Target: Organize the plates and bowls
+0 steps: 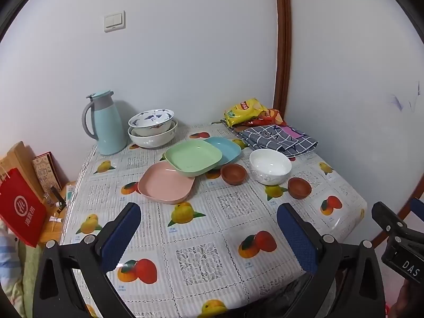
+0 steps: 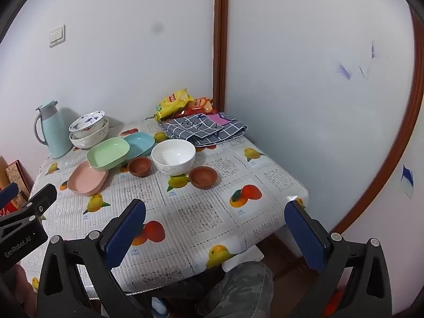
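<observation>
I am holding my left tongs (image 1: 209,228) and right tongs (image 2: 216,225) wide apart, gripping nothing. Beside the white bowl (image 1: 270,166), green plate (image 1: 193,157) is leaning on pink (image 1: 166,182), seemingly blue (image 1: 225,149) too.

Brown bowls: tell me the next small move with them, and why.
Probably bring the right gripper forward to the nearer brown bowl to nest it in the other brown bowl. Both grippers, the left gripper included, are open and empty, short of the dishes; the two match, split by the white bowl.
</observation>
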`<state>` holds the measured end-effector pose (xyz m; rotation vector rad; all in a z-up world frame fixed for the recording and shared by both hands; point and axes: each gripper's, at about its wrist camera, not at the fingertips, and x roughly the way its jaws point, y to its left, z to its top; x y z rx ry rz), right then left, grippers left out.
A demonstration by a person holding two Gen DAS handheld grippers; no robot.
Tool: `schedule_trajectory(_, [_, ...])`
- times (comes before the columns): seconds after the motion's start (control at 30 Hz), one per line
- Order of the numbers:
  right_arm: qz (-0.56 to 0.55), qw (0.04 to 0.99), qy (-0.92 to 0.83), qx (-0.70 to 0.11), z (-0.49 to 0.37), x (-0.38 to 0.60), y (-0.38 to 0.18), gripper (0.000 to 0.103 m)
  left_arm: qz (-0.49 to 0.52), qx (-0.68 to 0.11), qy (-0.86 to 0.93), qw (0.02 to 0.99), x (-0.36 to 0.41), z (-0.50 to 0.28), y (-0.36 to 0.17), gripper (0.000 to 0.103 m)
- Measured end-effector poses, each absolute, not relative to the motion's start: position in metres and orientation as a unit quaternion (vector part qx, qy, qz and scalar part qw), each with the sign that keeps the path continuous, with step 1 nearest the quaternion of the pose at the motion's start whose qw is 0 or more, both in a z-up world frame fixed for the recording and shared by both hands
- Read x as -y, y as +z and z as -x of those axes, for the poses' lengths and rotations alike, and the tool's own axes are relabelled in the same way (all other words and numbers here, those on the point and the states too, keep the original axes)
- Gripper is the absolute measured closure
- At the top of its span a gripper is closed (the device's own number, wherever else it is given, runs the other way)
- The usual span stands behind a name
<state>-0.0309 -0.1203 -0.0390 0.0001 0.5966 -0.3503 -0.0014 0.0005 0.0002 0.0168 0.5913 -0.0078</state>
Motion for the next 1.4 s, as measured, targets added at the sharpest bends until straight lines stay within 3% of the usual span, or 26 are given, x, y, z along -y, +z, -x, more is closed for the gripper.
schedule_trajectory(1.4, [0.010,0.941,-0.163,-0.295,0.0333,0.1134,-0.0376,0.000,0.003,-0.298,0.002,0.955,-0.0072,0.0021,0.0023,0.000])
